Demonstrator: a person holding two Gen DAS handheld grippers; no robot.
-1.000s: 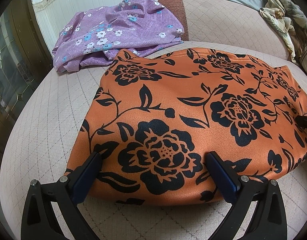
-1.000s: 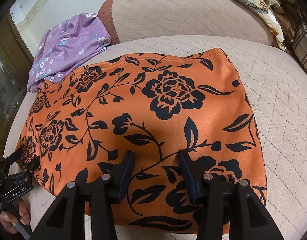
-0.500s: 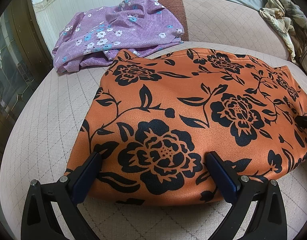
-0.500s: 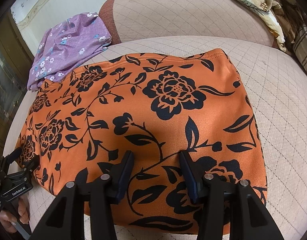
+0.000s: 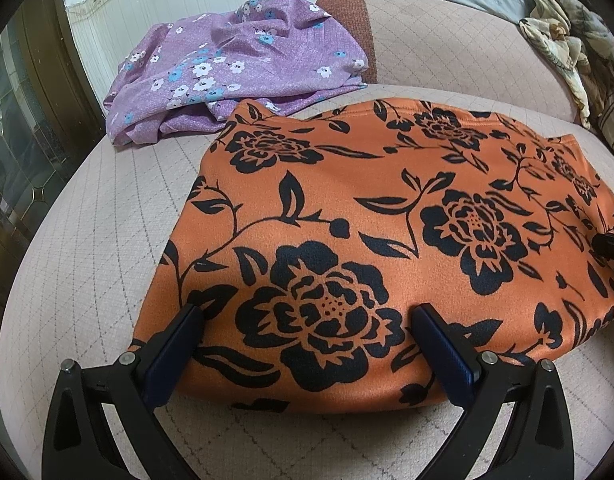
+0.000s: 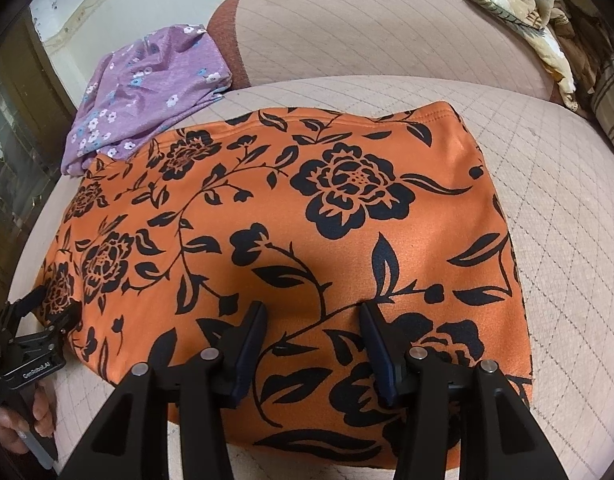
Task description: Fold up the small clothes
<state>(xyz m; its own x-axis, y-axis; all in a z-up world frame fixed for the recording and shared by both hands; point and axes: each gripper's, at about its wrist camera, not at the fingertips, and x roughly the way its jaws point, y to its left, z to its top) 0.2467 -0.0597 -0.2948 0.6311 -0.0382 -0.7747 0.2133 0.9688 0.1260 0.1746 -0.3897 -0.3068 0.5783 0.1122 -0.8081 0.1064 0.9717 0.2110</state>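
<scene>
— Black fingers on both, then. How does the left tool point(image 5: 307, 320) stand?

— Spread wide, holding nothing. Its fingertips point(image 5: 191, 316) sit over the near edge of the orange garment point(image 5: 387, 216), one on each side of a big black printed flower. Whether they touch the cloth I cannot tell.

— And the right tool point(image 6: 313, 316)?

— Also parted, though narrower, and gripping nothing. Its tips hover over the near hem, straddling a black vine in the print. In the right wrist view the left tool point(image 6: 39, 344) shows at eight o'clock, at the garment's left corner, with a hand point(image 6: 23, 420) on its handle below. In the left wrist view a dark bit at three o'clock, at the garment's right side, looks like part of the right tool.

— Where does the garment lie?

— Flat on a pinkish quilted sofa seat point(image 5: 87, 240), spread broadly, its far hem toward twelve o'clock.

— Anything beyond it?

— A purple floral cloth point(image 5: 235, 68) lies crumpled at eleven o'clock, touching the orange garment's far left corner. Behind rises the sofa backrest point(image 6: 387, 28), and at one to two o'clock a beige patterned cloth point(image 6: 519, 4) is draped on it. A dark glazed door point(image 5: 15, 152) stands at nine o'clock.
</scene>
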